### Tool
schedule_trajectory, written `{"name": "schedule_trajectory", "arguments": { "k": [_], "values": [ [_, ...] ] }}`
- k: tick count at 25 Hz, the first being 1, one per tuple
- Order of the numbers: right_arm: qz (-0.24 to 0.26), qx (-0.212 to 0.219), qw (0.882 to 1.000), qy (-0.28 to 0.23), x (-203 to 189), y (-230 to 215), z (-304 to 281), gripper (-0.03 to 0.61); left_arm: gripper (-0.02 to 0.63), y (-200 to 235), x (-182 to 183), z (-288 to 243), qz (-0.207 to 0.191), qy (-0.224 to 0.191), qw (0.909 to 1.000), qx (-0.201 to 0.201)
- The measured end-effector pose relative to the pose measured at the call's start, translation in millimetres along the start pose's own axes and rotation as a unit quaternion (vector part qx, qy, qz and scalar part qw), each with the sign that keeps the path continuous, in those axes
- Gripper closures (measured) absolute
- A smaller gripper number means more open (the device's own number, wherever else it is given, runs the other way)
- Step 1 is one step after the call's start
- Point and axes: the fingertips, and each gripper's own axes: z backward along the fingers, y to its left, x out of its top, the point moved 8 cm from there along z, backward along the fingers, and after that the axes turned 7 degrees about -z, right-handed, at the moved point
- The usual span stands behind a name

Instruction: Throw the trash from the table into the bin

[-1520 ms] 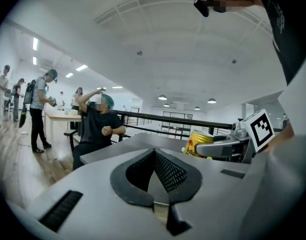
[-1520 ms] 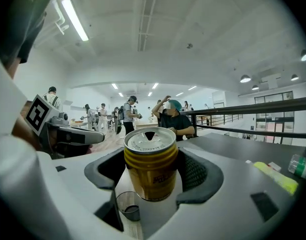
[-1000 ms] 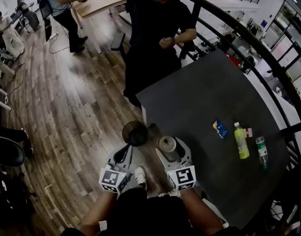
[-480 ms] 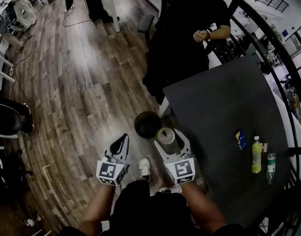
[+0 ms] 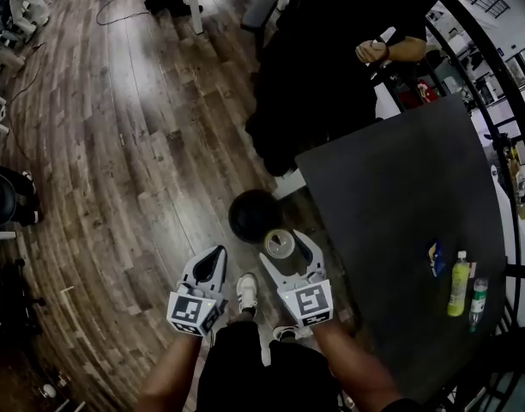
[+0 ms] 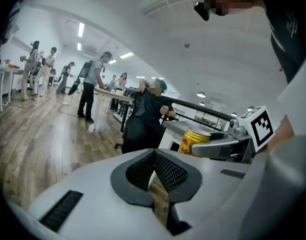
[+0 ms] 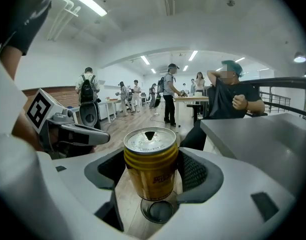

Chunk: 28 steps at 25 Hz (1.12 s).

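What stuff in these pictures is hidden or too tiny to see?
- Inside of the bin: head view, too dark, and the can in the right gripper covers part of its rim.
- Words on the yellow bottle, green bottle and blue packet: head view, too small.
- Print on the can's side: right gripper view, blurred.

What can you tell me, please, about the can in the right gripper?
The can is gold metal with a silver lid, a dark opening in it, and red print on its side. It stands upright, clamped at its sides between the dark mesh pads of the right gripper, touching nothing else. In the head view it hangs over the wood floor, close beside the dark round bin.
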Motion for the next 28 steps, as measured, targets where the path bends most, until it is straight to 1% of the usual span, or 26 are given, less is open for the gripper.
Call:
{"name": "schedule_trajectory", "arguments": {
  "k": [2,4,7,11,16,19,22,25,28],
  "values": [
    [-0.007,-0.001,1.000,0.013,-15.2,-4.4,-11.4,0.236,0.594,4.9,-10.2,-11.7,-0.007,0.005,0.9999,0.005],
    [-0.009,-0.001,1.000,0.028,-30.6,-8.9,-23.2,0.236,0.594,10.3,-19.4,-25.0,-0.004,0.006,1.0000,0.007],
    [-0.013,-0.004,0.999,0.045,-54.2,-13.0,-42.7,0.236,0.594,19.2,-32.9,-41.0,-0.001,0.009,1.0000,-0.001],
    [-0.024,-0.013,0.998,0.064,-84.8,-17.4,-65.4,0.236,0.594,25.8,-48.5,-54.8,-0.018,0.020,0.9996,-0.012],
    [-0.028,-0.026,0.996,0.086,-114.1,-19.1,-85.3,0.236,0.593,32.8,-62.3,-62.5,-0.009,0.026,0.9996,0.006],
    [-0.016,-0.037,0.995,0.094,-125.6,-21.5,-96.4,0.234,0.594,36.7,-66.0,-65.7,-0.013,0.028,0.9995,0.005],
    [-0.015,-0.050,0.992,0.111,-132.5,-26.3,-104.7,0.208,0.593,41.1,-68.1,-65.0,-0.015,0.032,0.9994,-0.002],
    [-0.023,-0.063,0.991,0.114,-130.7,-27.2,-100.7,0.204,0.592,42.8,-69.0,-60.2,-0.015,0.038,0.9991,-0.007],
    [-0.026,-0.070,0.991,0.107,-121.6,-24.8,-88.9,0.204,0.594,42.5,-65.6,-57.4,-0.009,0.039,0.9991,-0.009]
  ]
}}
